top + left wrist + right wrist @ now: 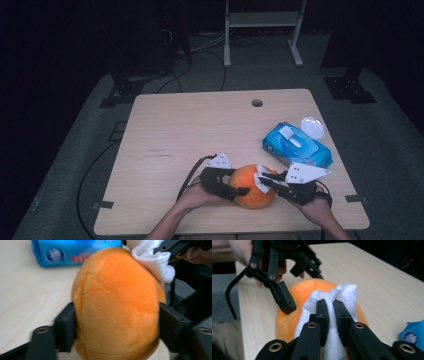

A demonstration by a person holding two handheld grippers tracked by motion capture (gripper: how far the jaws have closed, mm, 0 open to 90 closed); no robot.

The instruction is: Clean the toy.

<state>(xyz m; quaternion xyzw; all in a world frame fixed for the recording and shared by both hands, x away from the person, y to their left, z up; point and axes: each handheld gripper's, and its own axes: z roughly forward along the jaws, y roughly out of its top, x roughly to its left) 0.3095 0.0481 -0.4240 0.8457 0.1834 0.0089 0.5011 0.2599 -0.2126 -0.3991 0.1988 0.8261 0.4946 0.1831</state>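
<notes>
An orange plush ball (252, 192) rests on the wooden table (200, 130) near its front edge. My left gripper (240, 187) reaches in from the left and its two black jaws press on the ball's sides; in the left gripper view the orange plush ball (117, 305) sits squeezed between them. My right gripper (266, 181) comes from the right, shut on a bunched white wipe (260, 182) that lies against the top right of the ball. In the right gripper view my right gripper (330, 306) pinches the white wipe (344, 293) over the ball (289, 317).
A blue pack of wipes (297, 146) lies to the right behind the ball, with a clear round lid (312, 127) beyond it. A cable hole (257, 103) sits near the table's far edge. A metal stand (262, 30) and cables are on the floor behind.
</notes>
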